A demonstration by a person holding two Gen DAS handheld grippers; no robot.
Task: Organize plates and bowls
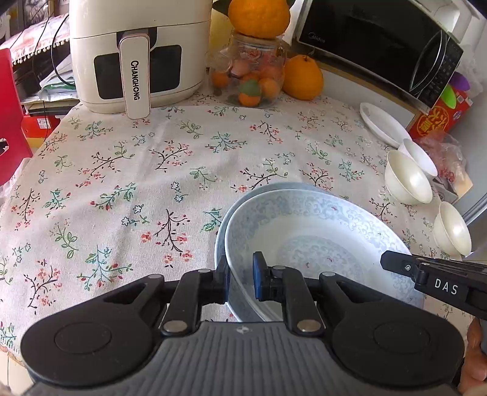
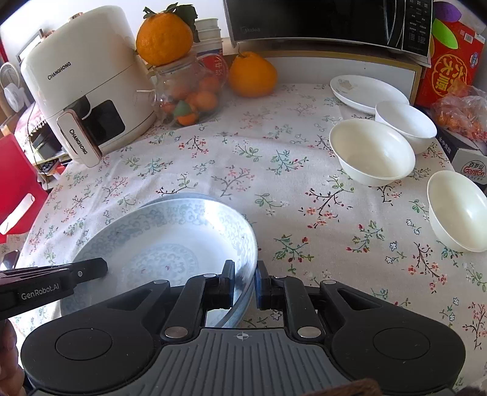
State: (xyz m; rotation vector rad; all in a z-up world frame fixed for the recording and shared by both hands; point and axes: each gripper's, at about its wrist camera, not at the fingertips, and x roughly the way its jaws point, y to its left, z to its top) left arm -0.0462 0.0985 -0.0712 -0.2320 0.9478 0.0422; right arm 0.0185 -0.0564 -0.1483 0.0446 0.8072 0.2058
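A blue-patterned plate (image 1: 319, 225) lies nested on a second like plate on the floral tablecloth; it also shows in the right wrist view (image 2: 170, 234). My left gripper (image 1: 242, 278) is shut on the plate's left rim. My right gripper (image 2: 246, 281) is shut on its right rim. The right gripper also shows in the left wrist view (image 1: 392, 262), and the left gripper in the right wrist view (image 2: 97, 268). Three white bowls (image 2: 371, 152) (image 2: 406, 121) (image 2: 456, 210) and a white plate (image 2: 365, 91) sit at the right.
A cream air fryer (image 2: 82, 88), a glass jar of oranges (image 2: 185, 94), a loose orange (image 2: 252, 74), a microwave (image 2: 328, 21) and a red box (image 2: 450, 67) line the back. A red chair (image 1: 12, 121) stands left. A bag of fruit (image 2: 462, 109) lies at the right edge.
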